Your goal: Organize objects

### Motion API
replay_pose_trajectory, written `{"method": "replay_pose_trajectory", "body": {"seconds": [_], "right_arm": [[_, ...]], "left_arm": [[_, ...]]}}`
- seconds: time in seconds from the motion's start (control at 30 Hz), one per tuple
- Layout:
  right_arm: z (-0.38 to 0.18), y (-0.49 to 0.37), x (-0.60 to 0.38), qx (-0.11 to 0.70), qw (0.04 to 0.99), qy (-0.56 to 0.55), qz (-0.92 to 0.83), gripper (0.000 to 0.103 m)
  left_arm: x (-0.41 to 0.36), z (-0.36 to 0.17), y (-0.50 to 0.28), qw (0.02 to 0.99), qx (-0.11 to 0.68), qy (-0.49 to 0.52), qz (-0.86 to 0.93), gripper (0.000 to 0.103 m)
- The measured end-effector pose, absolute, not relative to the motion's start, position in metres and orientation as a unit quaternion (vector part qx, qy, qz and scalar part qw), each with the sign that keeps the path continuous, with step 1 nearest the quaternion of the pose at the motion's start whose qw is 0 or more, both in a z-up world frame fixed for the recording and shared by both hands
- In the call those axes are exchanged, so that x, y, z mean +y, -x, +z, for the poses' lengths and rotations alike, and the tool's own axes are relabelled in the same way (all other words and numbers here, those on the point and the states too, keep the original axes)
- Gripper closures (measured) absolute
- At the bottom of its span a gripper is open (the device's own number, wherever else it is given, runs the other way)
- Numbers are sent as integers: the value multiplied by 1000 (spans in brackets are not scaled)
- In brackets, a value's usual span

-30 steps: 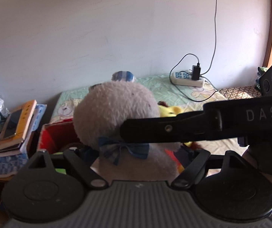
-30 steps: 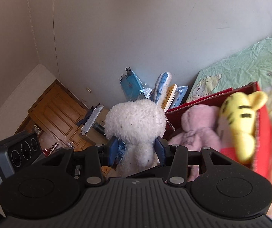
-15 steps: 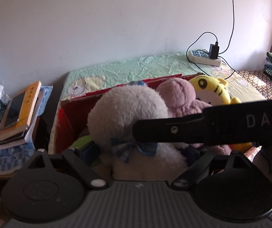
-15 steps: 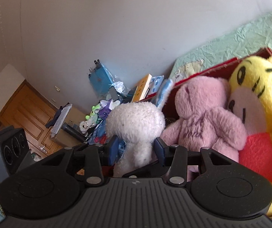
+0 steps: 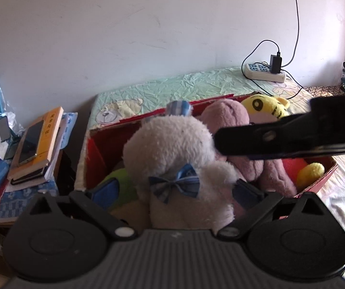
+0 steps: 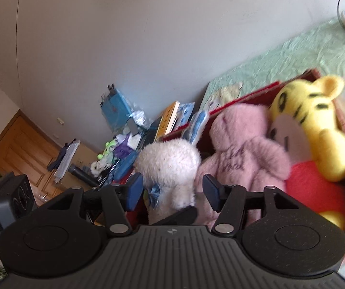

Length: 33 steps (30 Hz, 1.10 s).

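Note:
A white plush toy (image 5: 172,154) with a blue bow sits at the near left of the red box (image 5: 95,149), next to a pink plush (image 5: 230,118) and a yellow tiger plush (image 5: 263,106). My left gripper (image 5: 174,192) is open with its jaws wide on either side of the white plush's body. My right gripper (image 6: 172,187) is open; its blue pads stand apart from the white plush (image 6: 170,161). In the left wrist view the right gripper's finger (image 5: 280,139) crosses over the box beside the plush's head. The pink plush (image 6: 242,144) and tiger plush (image 6: 309,115) show in the right wrist view.
The box stands on a bed with a green sheet (image 5: 184,89). A power strip (image 5: 263,72) with a charger lies at the bed's far right. A cluttered side table with books and a phone (image 5: 35,142) stands left of the box. A wooden door (image 6: 16,151) is at far left.
Both grippers lowered the white plush into the red box. Both grippers' jaws have opened off the plush, and the right gripper has drawn back to the right.

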State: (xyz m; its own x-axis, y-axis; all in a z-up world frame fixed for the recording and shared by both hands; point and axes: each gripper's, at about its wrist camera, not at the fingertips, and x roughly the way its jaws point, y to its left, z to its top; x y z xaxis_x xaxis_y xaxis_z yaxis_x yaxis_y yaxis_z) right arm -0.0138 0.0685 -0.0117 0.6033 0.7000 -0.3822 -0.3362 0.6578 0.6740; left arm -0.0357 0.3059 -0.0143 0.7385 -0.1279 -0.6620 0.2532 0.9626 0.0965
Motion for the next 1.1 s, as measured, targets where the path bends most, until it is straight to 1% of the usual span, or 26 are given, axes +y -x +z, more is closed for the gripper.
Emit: {"method": "replay_pose_trajectory", "body": {"seconds": [0.13,0.27,0.4,0.53,0.6,0.8,1.1], "right_arm": [[1,28,44,307,868,-285,266,38],[16,38,26,299,888,-268,226,34],[26,47,6,296,896,-258,207,34],[34,56,-12,299,915,-219,161,30],[36,61,-25,302,920,-206,141,27],[35,80,-60,315,929,-164,100,25],[33,105,-108,327,934,-139,48,22]], "left_arm": [[295,-4,38,926,354,-102,-78,4],[276,6,42,923,365,-110,-55,3],[252,14,49,921,371,-105,-43,2],[223,17,55,916,387,-104,-36,2],[208,17,60,914,391,-104,-33,2],[162,17,75,910,399,-112,-16,2],[109,13,97,907,405,-115,5,2]]}}
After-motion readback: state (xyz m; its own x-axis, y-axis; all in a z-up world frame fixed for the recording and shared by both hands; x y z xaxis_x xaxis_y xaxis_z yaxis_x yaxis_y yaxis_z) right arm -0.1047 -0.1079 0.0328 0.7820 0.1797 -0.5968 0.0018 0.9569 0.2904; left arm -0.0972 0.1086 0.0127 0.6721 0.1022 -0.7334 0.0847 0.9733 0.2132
